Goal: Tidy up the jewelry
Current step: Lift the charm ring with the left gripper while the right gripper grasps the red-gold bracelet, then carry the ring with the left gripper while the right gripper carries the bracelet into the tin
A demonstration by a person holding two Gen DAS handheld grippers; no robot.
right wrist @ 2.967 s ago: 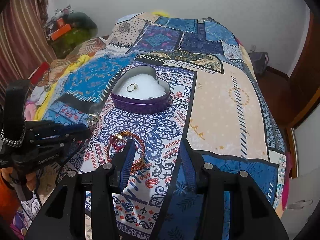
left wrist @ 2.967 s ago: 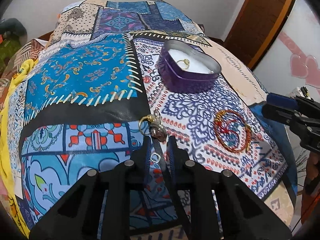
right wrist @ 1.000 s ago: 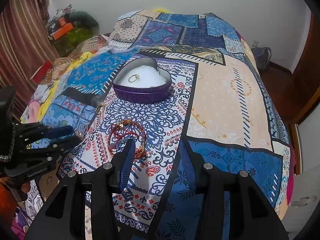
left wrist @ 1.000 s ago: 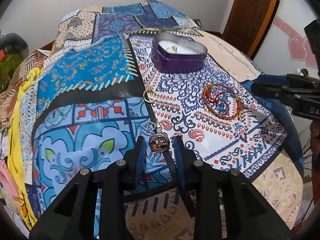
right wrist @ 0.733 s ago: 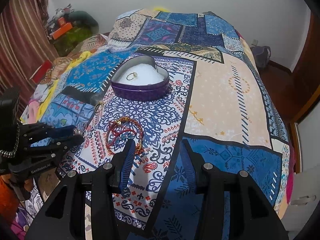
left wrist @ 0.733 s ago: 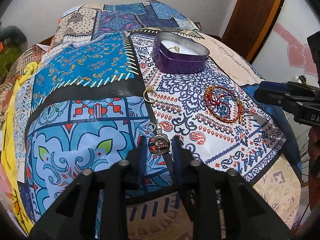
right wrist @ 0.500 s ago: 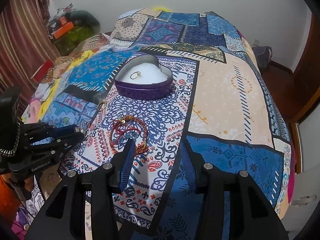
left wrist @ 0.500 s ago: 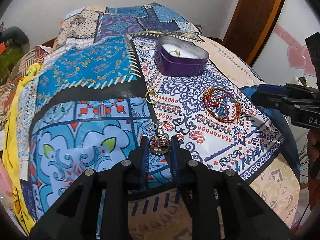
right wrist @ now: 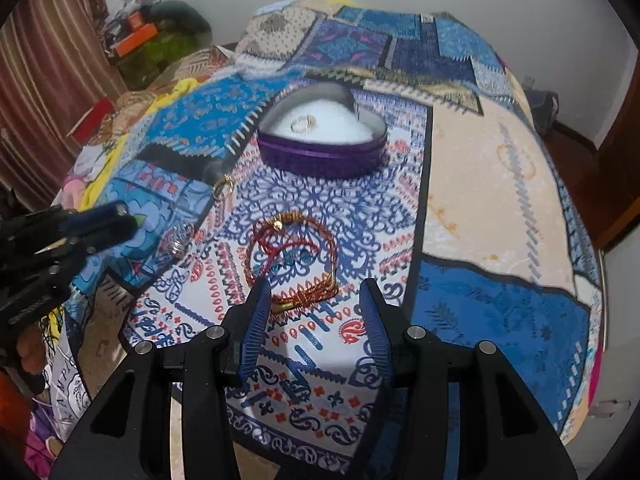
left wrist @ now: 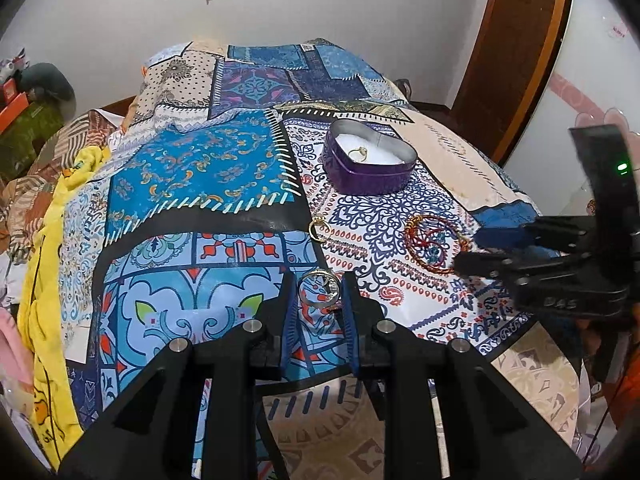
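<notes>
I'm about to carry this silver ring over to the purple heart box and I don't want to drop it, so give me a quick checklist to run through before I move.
1. Silver ring between the left gripper fingers: ok, it sits between the blue pads.
2. Firm clamp on the ring: cannot tell; the pads look close on both sides, contact is not clear.
3. Purple heart box open to receive: ok, no lid on it, white lining showing.
4. Space inside the box: ok, only one gold ring lies in it.
5. Path to the box: ok, though a loose gold ring lies on the bedspread along the way.
6. Right gripper out of the way: ok, open, over the red bracelet.
</notes>
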